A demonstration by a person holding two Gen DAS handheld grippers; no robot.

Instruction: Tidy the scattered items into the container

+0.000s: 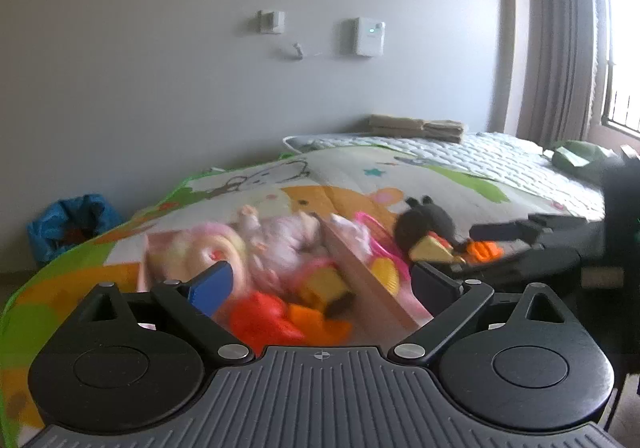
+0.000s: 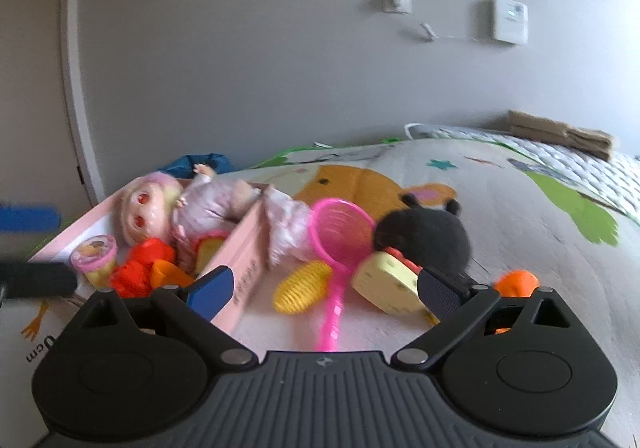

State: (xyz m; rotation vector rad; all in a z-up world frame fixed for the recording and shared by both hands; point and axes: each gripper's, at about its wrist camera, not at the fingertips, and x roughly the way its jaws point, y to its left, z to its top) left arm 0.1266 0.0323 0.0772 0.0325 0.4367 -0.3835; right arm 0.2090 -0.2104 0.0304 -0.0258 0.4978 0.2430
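Grey wall [image 1: 160,68], curtained window [image 1: 616,48], bed [image 1: 500,156] under daylight.

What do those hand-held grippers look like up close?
Each hand-held gripper, left and right, has a ribbed grey base with a small crosshair mark, two round black discs, black linkage arms with silver pins, one blue finger and one black textured finger.

left claw [image 1: 322,284]: black arms, blue pad | right claw [image 2: 326,288]: same, silver screws, ribbed grey base

I was working in a home bedroom: a bed [image 1: 500,156] with a cartoon quilt [image 2: 460,176], grey curtains [image 1: 560,48] upper right, toys scattered centre.
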